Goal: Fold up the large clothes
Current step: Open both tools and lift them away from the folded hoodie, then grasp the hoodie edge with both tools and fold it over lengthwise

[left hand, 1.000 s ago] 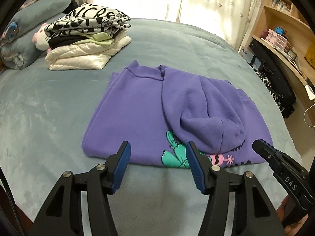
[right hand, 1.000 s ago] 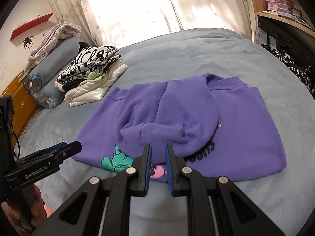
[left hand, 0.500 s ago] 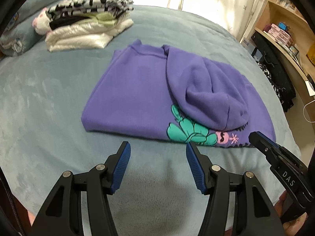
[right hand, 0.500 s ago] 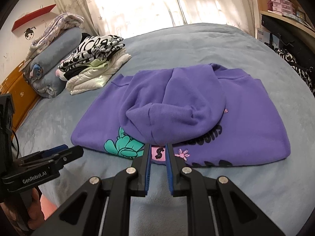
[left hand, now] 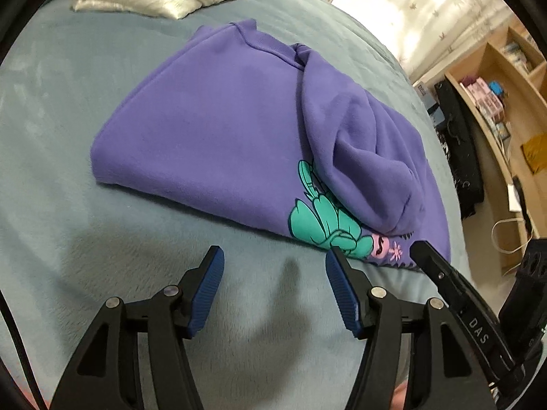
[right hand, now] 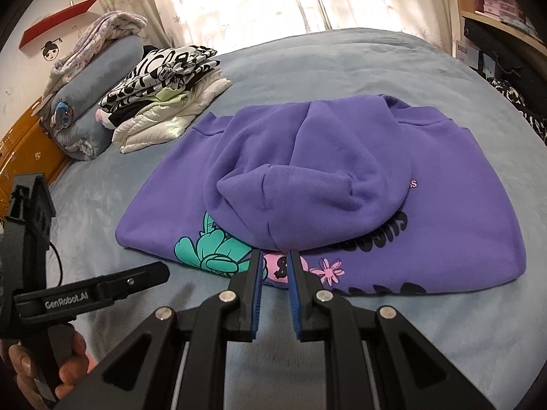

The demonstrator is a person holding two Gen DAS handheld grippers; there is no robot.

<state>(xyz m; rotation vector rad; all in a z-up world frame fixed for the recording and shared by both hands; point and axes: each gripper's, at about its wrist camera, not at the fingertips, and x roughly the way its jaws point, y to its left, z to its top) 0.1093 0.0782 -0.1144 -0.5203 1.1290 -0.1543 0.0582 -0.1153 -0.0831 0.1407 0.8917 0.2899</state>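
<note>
Right wrist: nearly clenched, empty right gripper [right hand: 275, 259] at folded purple hoodie's [right hand: 342, 177] near edge

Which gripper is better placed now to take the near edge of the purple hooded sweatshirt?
Left, probably. The left gripper is open over the blanket just short of the purple hooded sweatshirt. The right gripper is nearly closed, at the hood's tip.
</note>
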